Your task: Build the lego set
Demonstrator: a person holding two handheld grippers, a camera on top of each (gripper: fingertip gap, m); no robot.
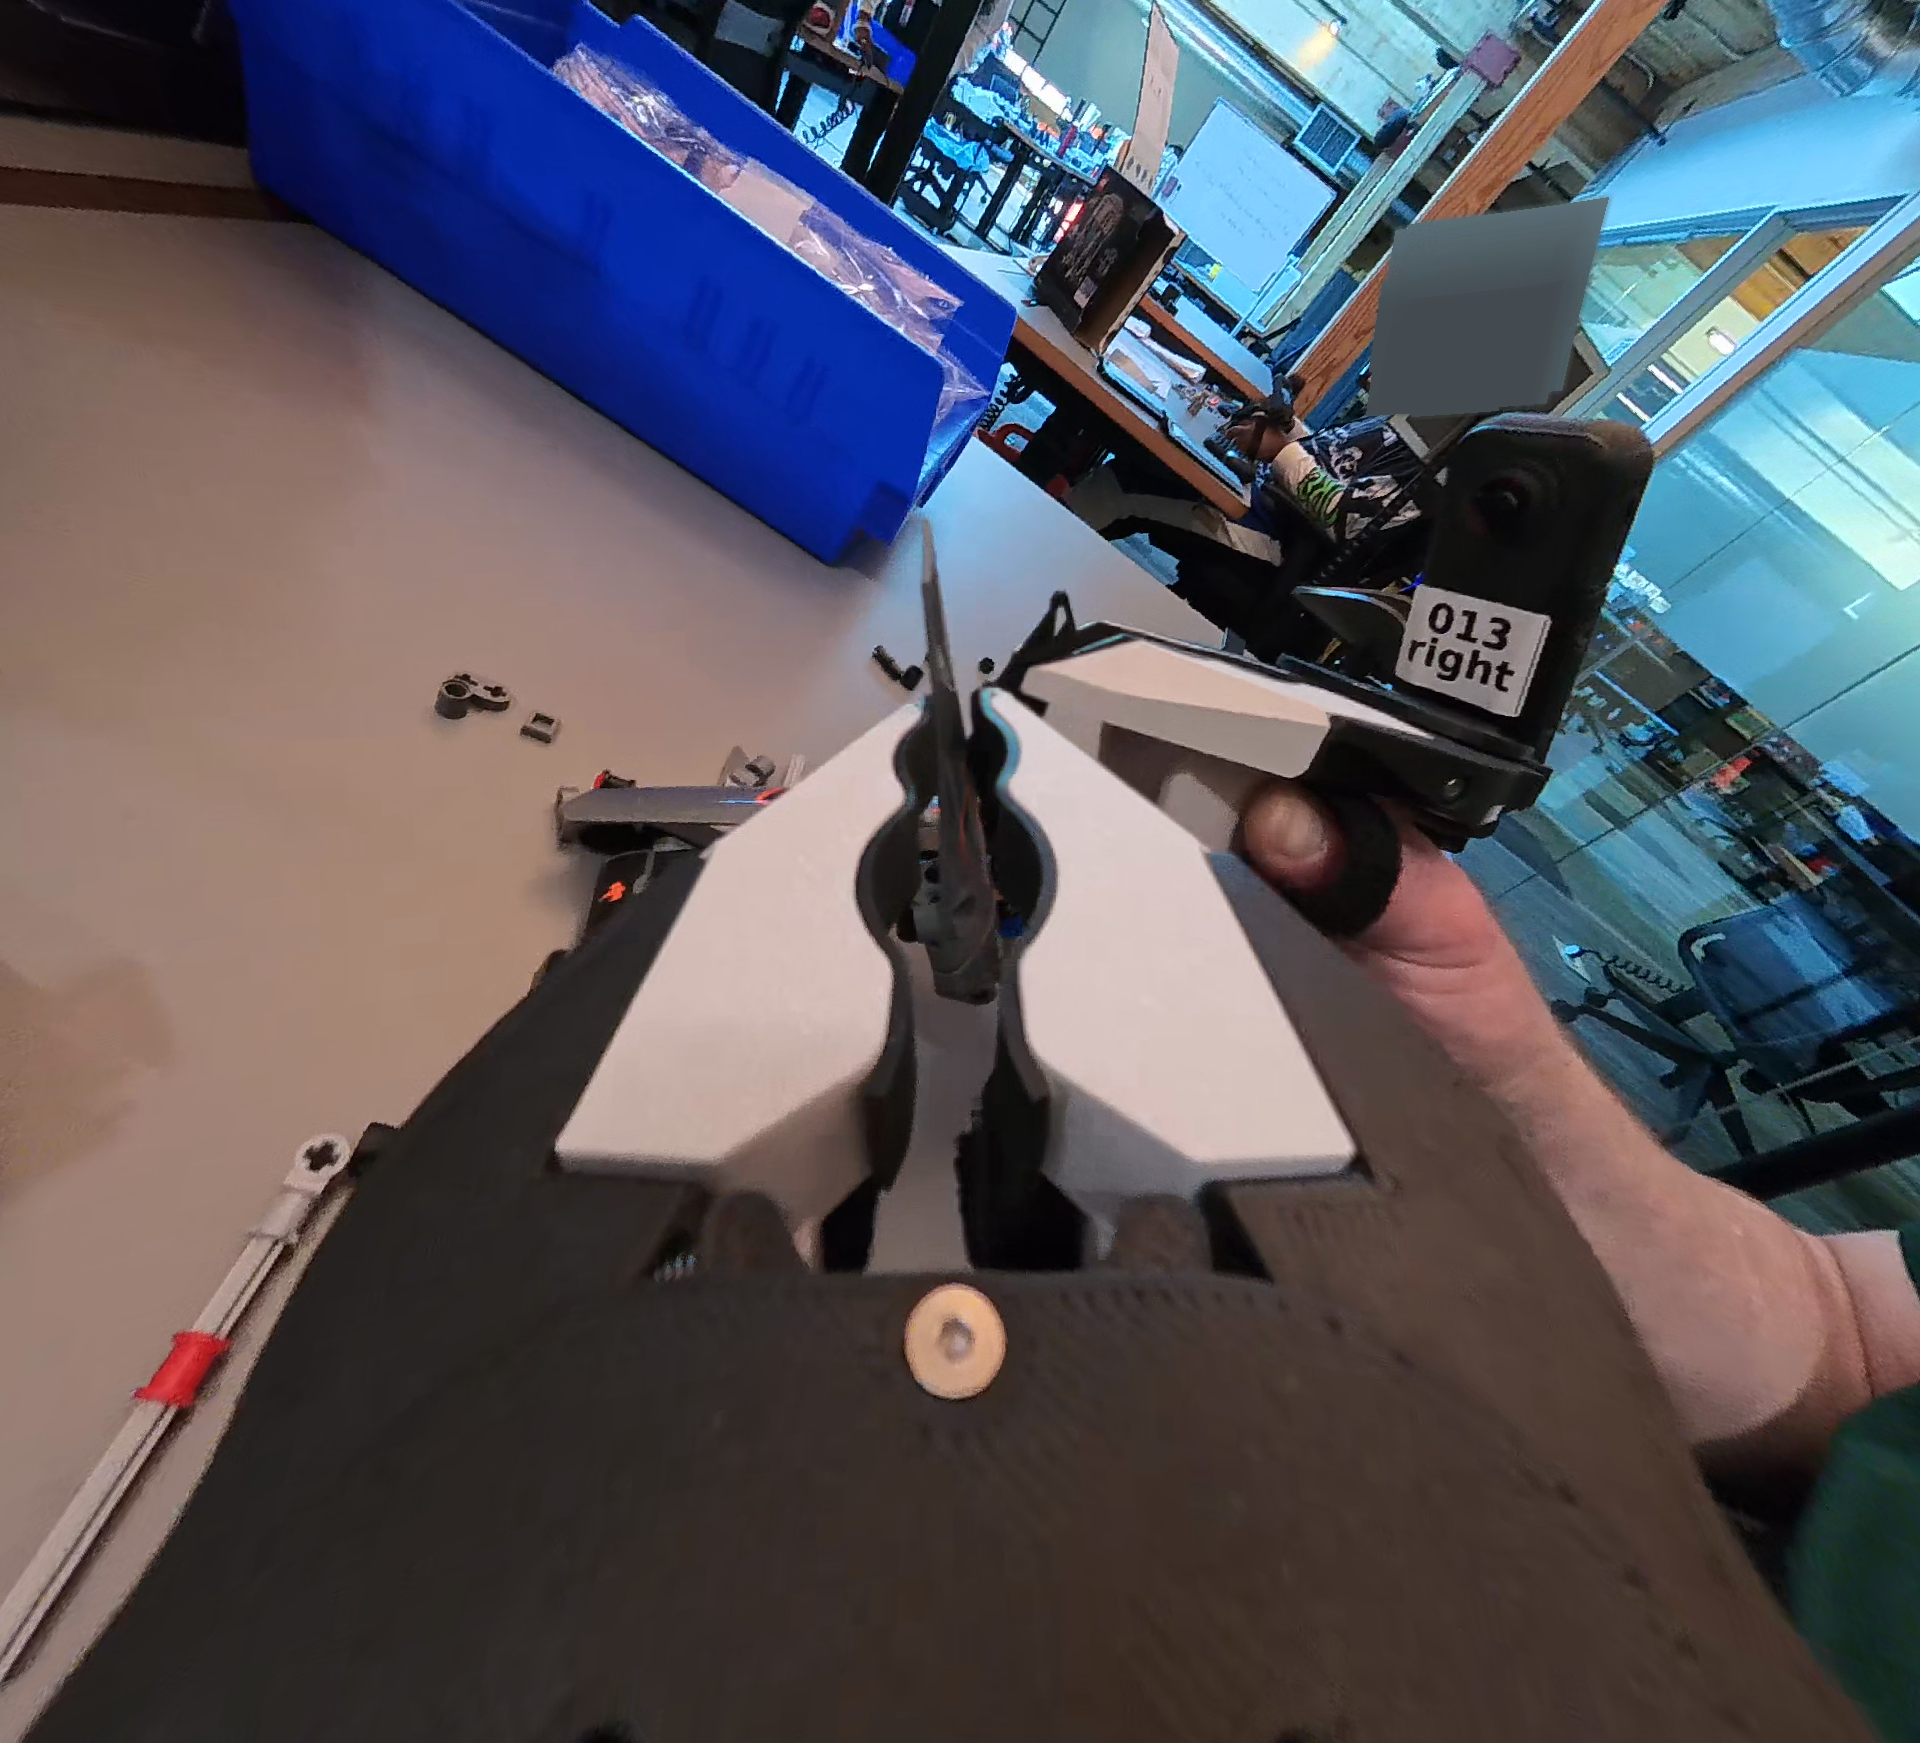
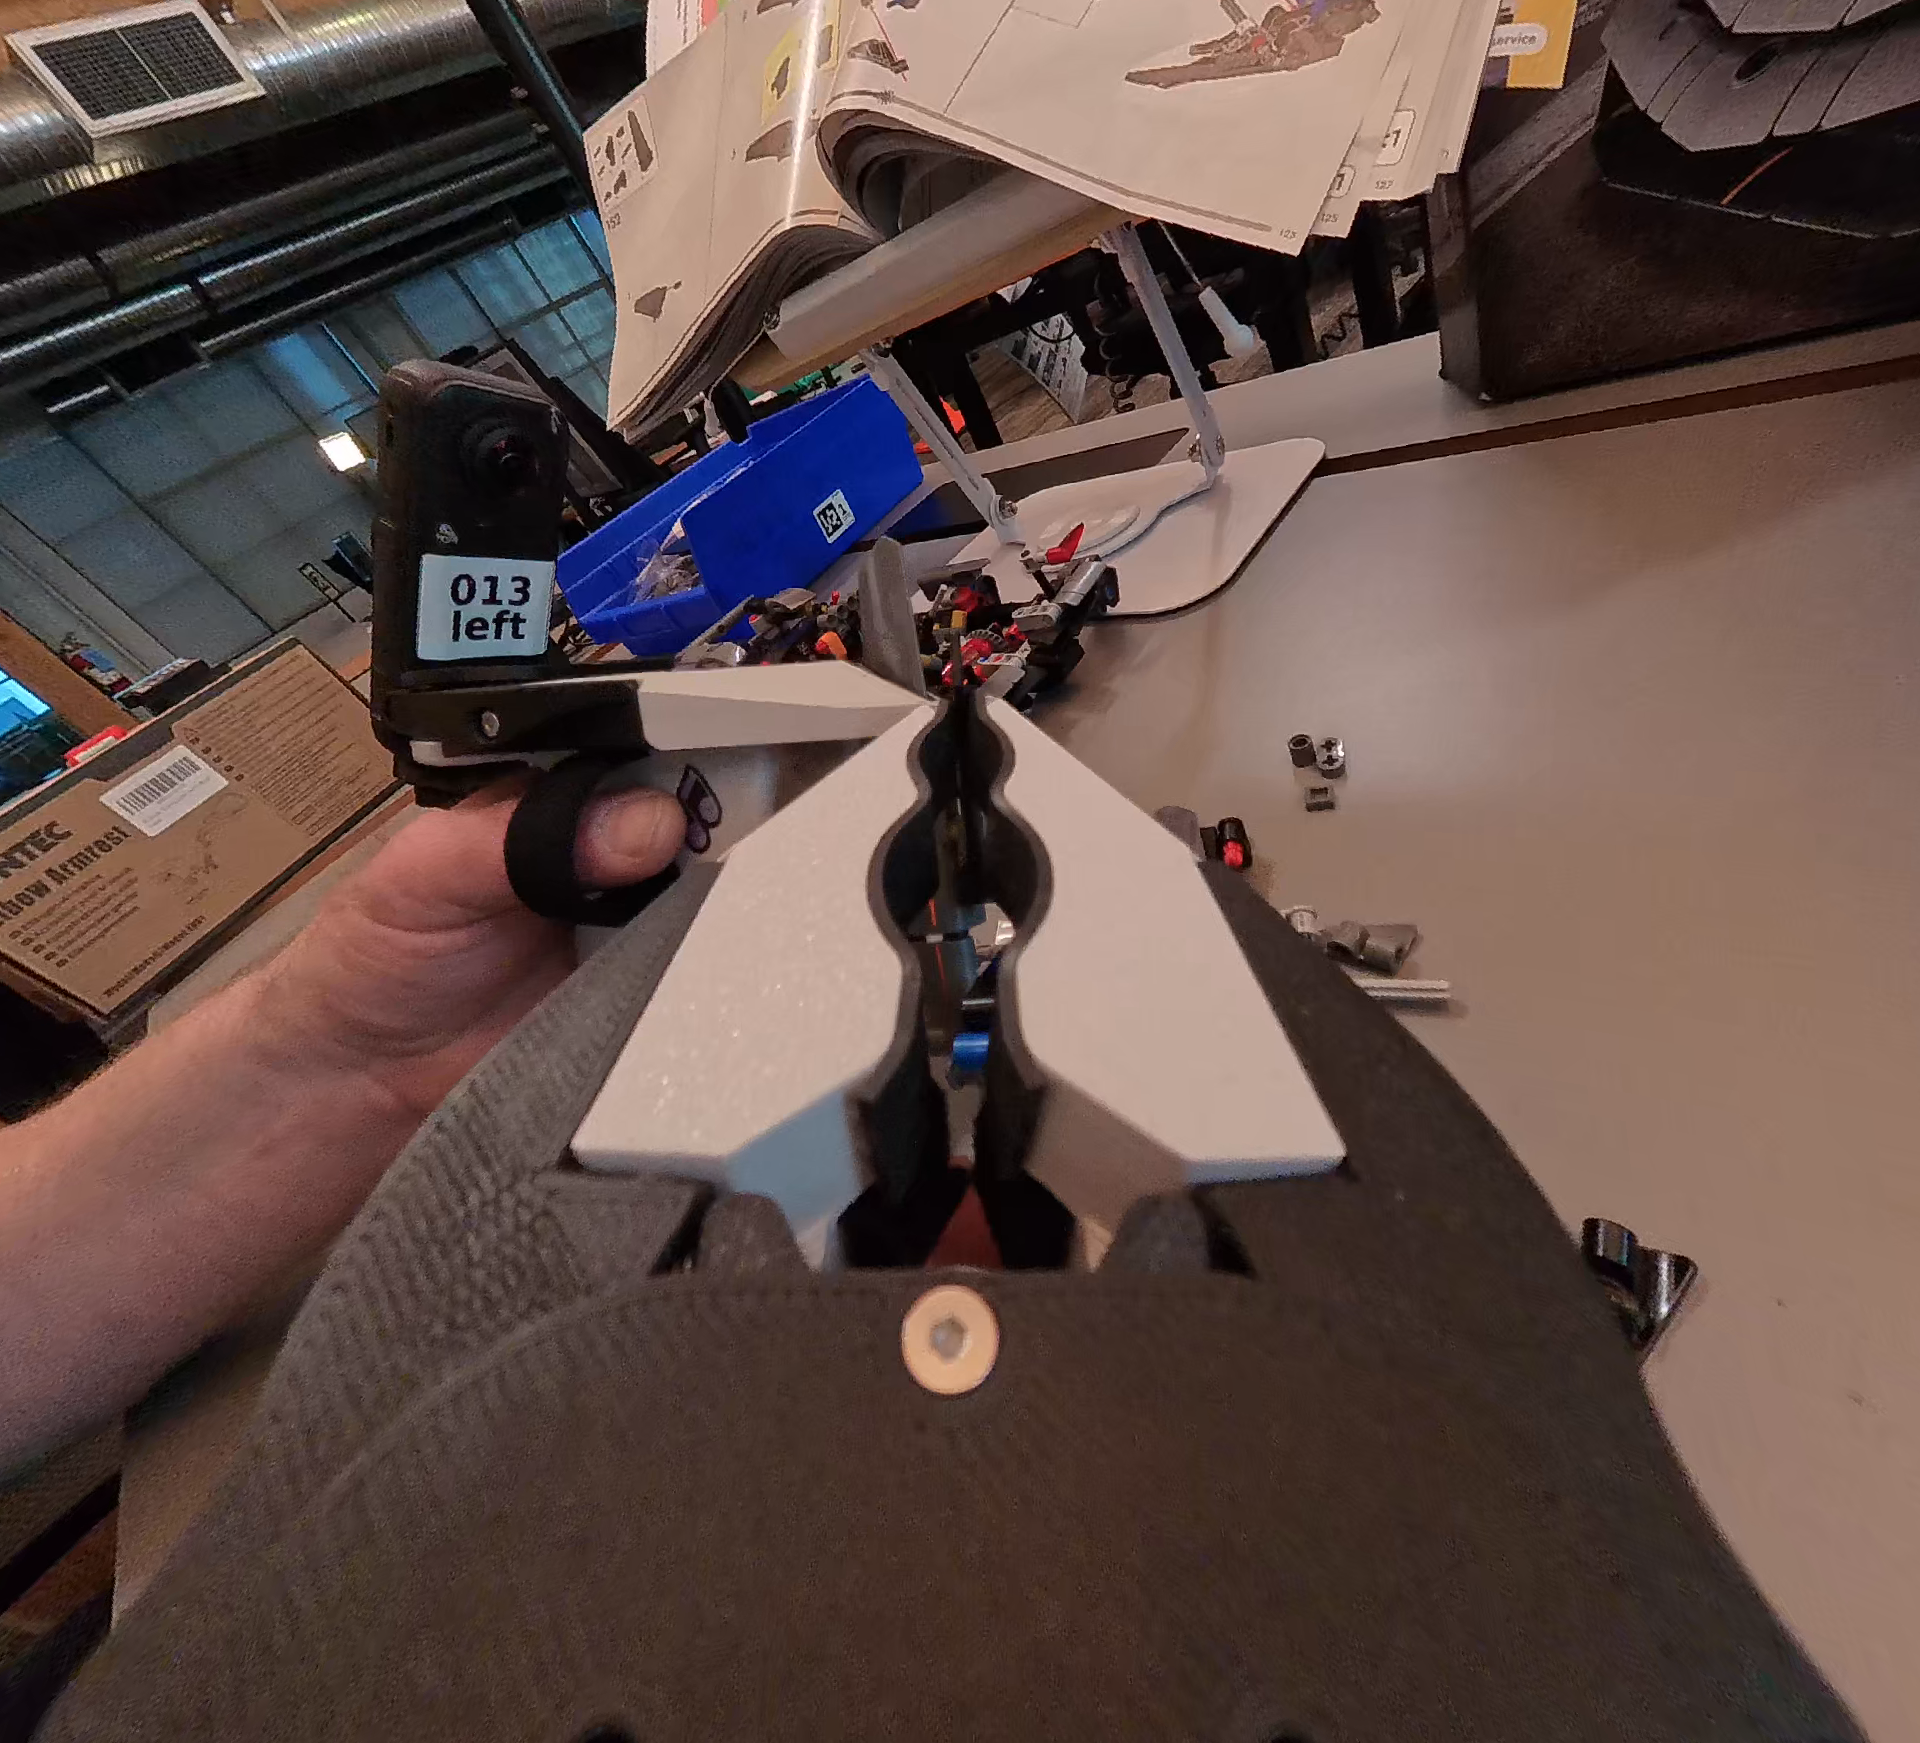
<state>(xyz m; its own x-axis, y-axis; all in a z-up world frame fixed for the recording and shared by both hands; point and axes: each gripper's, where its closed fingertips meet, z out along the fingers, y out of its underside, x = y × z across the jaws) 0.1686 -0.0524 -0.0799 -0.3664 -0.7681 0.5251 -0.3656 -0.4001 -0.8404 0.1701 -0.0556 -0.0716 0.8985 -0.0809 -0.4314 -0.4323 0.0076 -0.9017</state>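
Note:
My left gripper [image 1: 951, 722] is shut on a thin dark grey lego assembly [image 1: 948, 872] that stands upright between its fingers, with a flat blade sticking up past the tips. My right gripper [image 2: 961, 711] is shut on the same kind of dark assembly [image 2: 958, 924], which has orange marks and a blue pin. The two grippers meet tip to tip above the table: the right one [image 1: 1013, 691] comes in from the right, and the left one [image 2: 914, 691] comes in from the left. A hand holds each.
A blue bin [image 1: 582, 239] with plastic bags stands at the back left. Small grey parts [image 1: 473, 694], a grey panel [image 1: 665, 805] and a grey axle with a red bush [image 1: 187, 1361] lie on the table. There is also a parts pile [image 2: 935, 618], an open booklet [image 2: 1091, 10] on a stand, and loose pieces [image 2: 1361, 945]. The tips of both grippers are at nearly the same place.

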